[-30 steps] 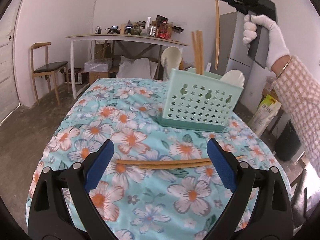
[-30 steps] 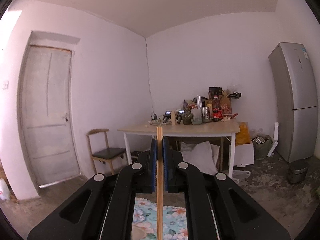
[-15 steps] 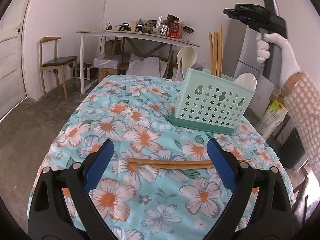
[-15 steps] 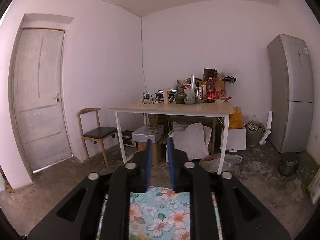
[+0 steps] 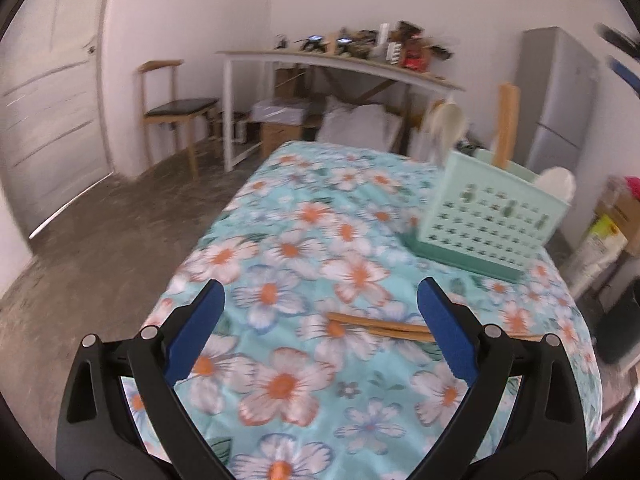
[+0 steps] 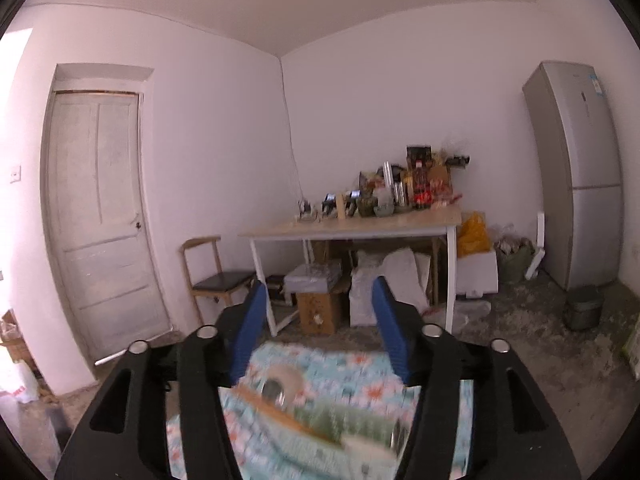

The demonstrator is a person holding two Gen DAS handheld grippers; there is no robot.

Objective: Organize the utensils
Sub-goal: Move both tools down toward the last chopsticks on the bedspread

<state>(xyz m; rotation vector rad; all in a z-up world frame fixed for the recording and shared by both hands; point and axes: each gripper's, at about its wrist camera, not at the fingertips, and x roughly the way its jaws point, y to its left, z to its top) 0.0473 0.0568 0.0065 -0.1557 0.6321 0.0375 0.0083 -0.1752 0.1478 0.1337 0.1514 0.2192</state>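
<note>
On the floral tablecloth (image 5: pixel 280 216), utensils lie loose and stand sorted.
The tabletop is covered edge to edge by the cloth. Toward its far right corner stands the mint perforated utensil basket (image 5: pixel 492 220), upright, with wooden chopsticks (image 5: pixel 506 120) and white spoons (image 5: pixel 446 124) standing in it. Nearer the front right edge, a pair of loose chopsticks (image 5: pixel 376 325) lies flat, partly behind the left gripper (image 5: pixel 320 330), whose jaws stand wide apart, holding nothing. The right gripper (image 6: pixel 318 332) is likewise spread and bare, above the blurred basket.
</note>
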